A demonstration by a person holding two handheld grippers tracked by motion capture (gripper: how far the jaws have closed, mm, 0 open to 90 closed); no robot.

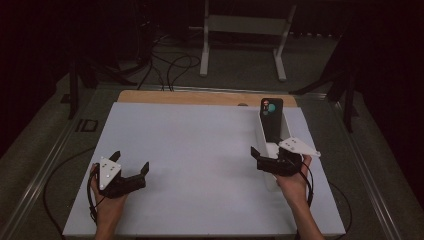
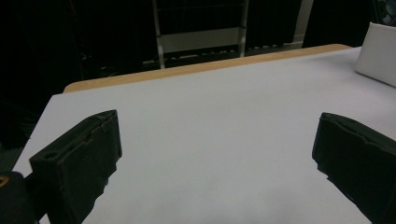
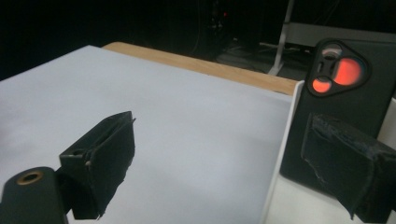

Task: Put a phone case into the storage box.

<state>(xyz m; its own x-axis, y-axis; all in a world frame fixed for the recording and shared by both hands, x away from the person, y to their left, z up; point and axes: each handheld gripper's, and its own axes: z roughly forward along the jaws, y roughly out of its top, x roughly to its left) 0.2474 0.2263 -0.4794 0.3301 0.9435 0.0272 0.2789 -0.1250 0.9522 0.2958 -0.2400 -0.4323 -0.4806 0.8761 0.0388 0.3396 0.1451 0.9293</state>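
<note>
Two red lenses on the phone (image 3: 345, 93); high view shows teal.

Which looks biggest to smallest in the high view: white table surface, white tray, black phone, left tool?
1. White table surface, by far.
2. White tray, long and narrow.
3. Black phone and left tool: they look about alike. The tool sits nearer the camera, so I won't rank them.

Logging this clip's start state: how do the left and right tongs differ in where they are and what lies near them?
The left tongs sit over bare white table at its near left; the right tongs are at the white tray on the right. Nothing lies between the left jaws, while the right jaws straddle the tray's wall, one beside the black phone. Both are open and hand-held.
</note>
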